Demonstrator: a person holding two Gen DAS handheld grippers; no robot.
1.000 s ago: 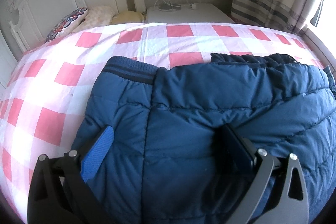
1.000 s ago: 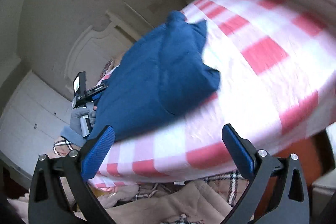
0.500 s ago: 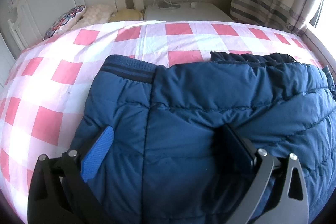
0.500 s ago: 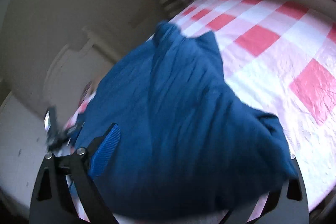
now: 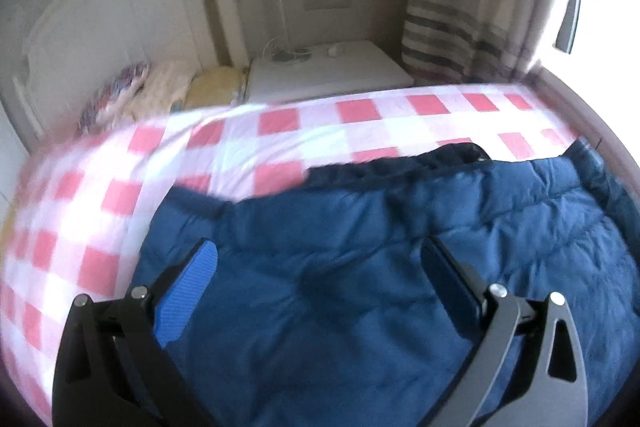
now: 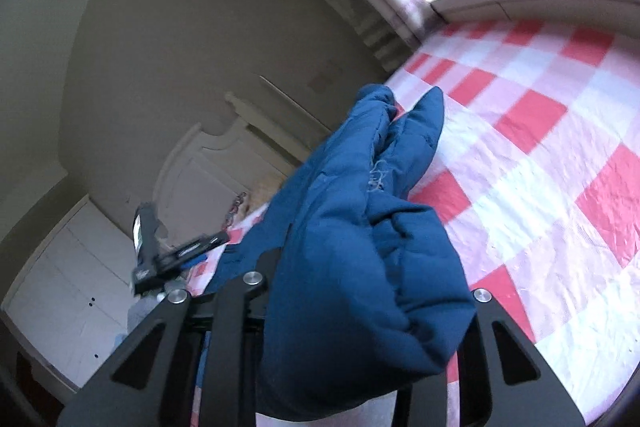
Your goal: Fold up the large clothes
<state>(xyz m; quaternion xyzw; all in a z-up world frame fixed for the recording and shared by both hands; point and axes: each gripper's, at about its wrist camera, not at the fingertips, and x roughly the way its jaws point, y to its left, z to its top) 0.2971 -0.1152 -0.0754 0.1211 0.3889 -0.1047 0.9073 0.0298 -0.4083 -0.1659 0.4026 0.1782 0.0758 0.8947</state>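
One blue padded jacket on one checked bedsheet, two tongs.

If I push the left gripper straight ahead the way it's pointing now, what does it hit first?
Most likely the blue padded jacket. The left gripper has its jaws open and angled down over it, and the fabric fills the gap ahead of them. The pink checked bedsheet lies farther on. How near the jacket is remains unclear.
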